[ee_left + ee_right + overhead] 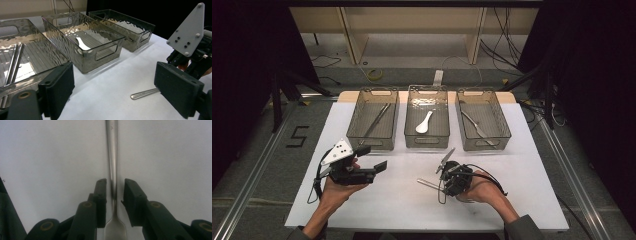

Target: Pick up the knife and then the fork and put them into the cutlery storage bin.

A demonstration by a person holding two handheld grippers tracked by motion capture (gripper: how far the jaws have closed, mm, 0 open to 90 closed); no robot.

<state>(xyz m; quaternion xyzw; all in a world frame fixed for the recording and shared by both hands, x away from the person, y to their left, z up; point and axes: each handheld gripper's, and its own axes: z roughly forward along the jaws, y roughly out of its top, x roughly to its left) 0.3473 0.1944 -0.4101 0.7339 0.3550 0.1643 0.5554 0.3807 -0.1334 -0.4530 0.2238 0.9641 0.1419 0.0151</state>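
Note:
A metal utensil [428,184] lies flat on the white table [402,210], right of centre near the front. My right gripper [445,188] points down over it. In the right gripper view the thin handle [111,150] runs between the two black pads [101,195], which stand close on either side with a small gap, and the handle widens near the bottom edge. My left gripper [374,159] hovers at the front left, jaws wide and nothing between them. From the left gripper view [115,82] the handle's end [145,93] pokes out beside the right gripper's grey plate [188,32].
Three clear grey bins stand in a row at the back of the table. The left bin [373,142] holds long metal sticks [374,121], the middle bin [427,141] a white spoon [424,122], and the right bin [486,145] a metal utensil [477,127].

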